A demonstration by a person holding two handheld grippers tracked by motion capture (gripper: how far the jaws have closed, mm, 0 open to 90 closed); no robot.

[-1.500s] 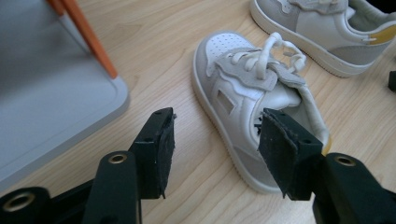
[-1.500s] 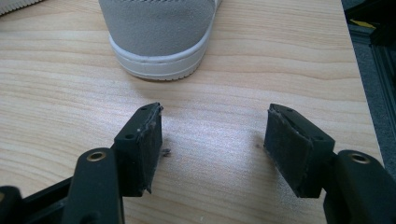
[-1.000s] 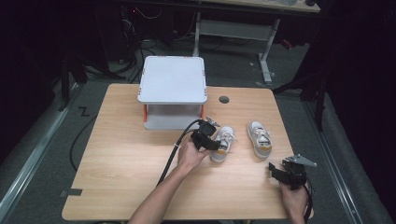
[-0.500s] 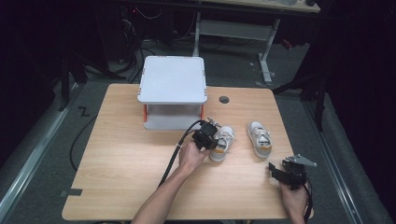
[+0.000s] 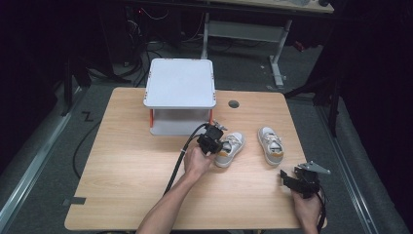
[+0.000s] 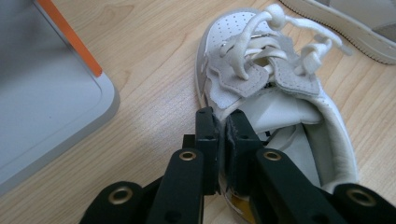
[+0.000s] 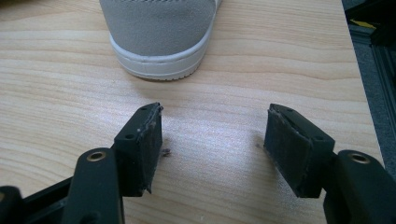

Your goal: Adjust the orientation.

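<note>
On a light wooden table [image 5: 122, 195], a white two-tier shelf with orange posts [image 5: 180, 85] stands at the far middle, and two small white sneakers lie on the boards in front of it and to its right, well apart from each other. The change is at the nearer sneaker [image 5: 230, 148]: a second ago the left gripper [image 5: 213, 139] stood partly spread over its heel end, and its jaws have just been closing; they now pinch the padded inner wall of the shoe's collar, pressed nearly together with the thin white rim caught between them, as the left gripper view shows beside the tongue and loose laces [image 6: 261, 56]. The sneaker still lies flat on the table just right of the shelf's lower tier, not lifted. By the look of it, the grasp is made and the shoe is ready to be raised, perhaps toward the shelf; a grip on soft lining alone may let the shoe swing or tilt once off the wood. The second sneaker [image 5: 271, 145] lies untouched farther right, its toe toward the person. The right gripper [image 5: 291, 179] rests near the table's front edge, jaws spread wide and empty, that shoe's grey toe [image 7: 159, 28] ahead of them.
</note>
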